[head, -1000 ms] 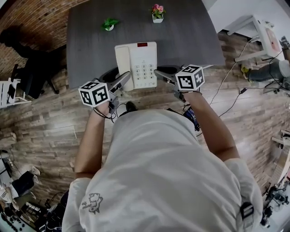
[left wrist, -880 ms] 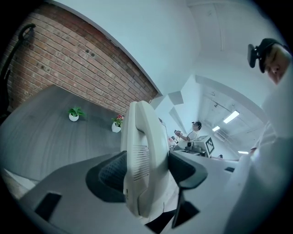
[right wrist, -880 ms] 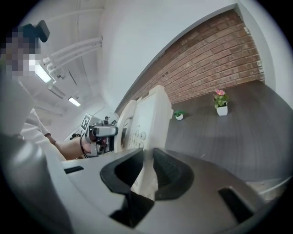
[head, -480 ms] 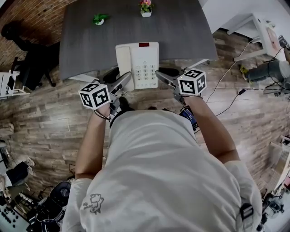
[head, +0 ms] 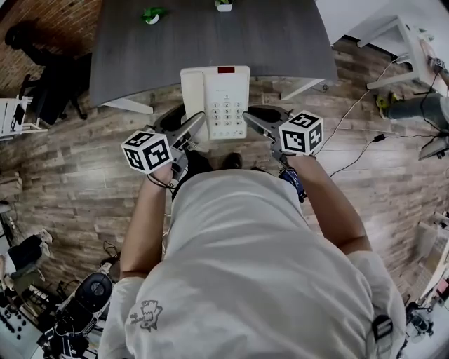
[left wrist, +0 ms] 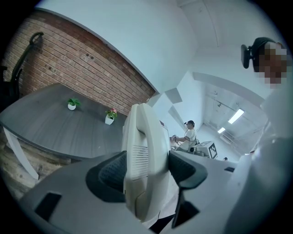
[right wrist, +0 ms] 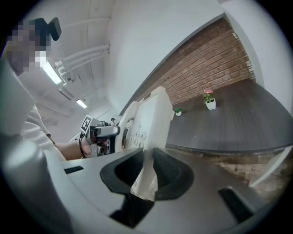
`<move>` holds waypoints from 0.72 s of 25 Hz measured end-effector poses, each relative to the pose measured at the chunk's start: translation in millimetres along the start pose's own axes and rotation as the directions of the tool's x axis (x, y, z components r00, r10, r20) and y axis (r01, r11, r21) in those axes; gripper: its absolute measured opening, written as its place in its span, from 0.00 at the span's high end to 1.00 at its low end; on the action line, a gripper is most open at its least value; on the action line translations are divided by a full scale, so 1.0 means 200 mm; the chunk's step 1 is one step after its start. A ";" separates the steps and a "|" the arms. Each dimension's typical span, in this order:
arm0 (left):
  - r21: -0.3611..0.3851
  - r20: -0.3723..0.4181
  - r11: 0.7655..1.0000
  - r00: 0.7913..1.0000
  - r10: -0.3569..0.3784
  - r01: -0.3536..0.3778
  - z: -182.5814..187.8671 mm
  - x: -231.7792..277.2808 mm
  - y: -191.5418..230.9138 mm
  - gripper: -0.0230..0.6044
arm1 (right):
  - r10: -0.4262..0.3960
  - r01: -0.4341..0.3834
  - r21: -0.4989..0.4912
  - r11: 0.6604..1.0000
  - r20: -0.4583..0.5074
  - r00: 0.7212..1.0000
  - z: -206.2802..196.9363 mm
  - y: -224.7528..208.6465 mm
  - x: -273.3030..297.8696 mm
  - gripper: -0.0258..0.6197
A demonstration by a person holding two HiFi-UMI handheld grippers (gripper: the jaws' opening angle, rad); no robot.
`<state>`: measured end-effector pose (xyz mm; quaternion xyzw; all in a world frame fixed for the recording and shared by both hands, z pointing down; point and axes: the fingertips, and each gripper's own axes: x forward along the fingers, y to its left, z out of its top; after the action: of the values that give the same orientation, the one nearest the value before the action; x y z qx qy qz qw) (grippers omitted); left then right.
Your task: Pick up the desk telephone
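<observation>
The cream desk telephone (head: 217, 98) with its keypad and red display hangs in the air past the front edge of the grey table (head: 210, 35), over the wood floor. My left gripper (head: 189, 126) is shut on its left side, where the handset (left wrist: 142, 155) lies, and both pads press it in the left gripper view, left gripper (left wrist: 146, 171). My right gripper (head: 256, 119) is shut on the thin right edge of the telephone (right wrist: 146, 123), clamped between the dark pads of the right gripper (right wrist: 145, 176).
Two small potted plants (head: 152, 14) (head: 224, 5) stand at the table's far edge. A black chair (head: 49, 84) is at the left, a white stand (head: 400, 49) and floor cables (head: 358, 140) at the right. Another person (left wrist: 188, 133) stands far off.
Both grippers and the telephone have drawn back from the table together. The phone, earlier over the tabletop's front edge, now hangs over the floor.
</observation>
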<state>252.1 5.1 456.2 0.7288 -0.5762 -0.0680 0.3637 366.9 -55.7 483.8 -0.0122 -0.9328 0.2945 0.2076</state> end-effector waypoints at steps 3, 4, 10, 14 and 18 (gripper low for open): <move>0.002 -0.004 1.000 1.000 0.008 -0.008 -0.04 0.00 -0.02 0.49 | 0.007 -0.007 0.000 1.000 -0.004 1.000 -0.03 0.01 -0.02 0.84; 0.002 -0.004 1.000 1.000 0.010 -0.010 -0.04 -0.01 -0.02 0.48 | 0.009 -0.009 -0.001 1.000 -0.005 1.000 -0.04 0.01 -0.02 0.84; 0.005 0.000 1.000 1.000 0.017 -0.017 -0.07 -0.05 -0.03 0.48 | 0.013 -0.013 -0.011 1.000 0.000 1.000 -0.05 0.04 -0.02 0.84; 0.008 0.003 1.000 1.000 0.017 -0.017 -0.06 -0.07 -0.03 0.49 | 0.015 -0.015 -0.011 1.000 0.000 1.000 -0.05 0.06 -0.01 0.84; 0.005 0.003 1.000 1.000 0.017 -0.017 -0.05 -0.09 -0.03 0.49 | 0.015 -0.015 -0.013 1.000 0.003 1.000 -0.04 0.08 -0.01 0.84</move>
<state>256.0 25.3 455.1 0.7247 -0.5830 -0.0647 0.3615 369.4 -38.8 480.4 -0.0204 -0.9349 0.2898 0.2040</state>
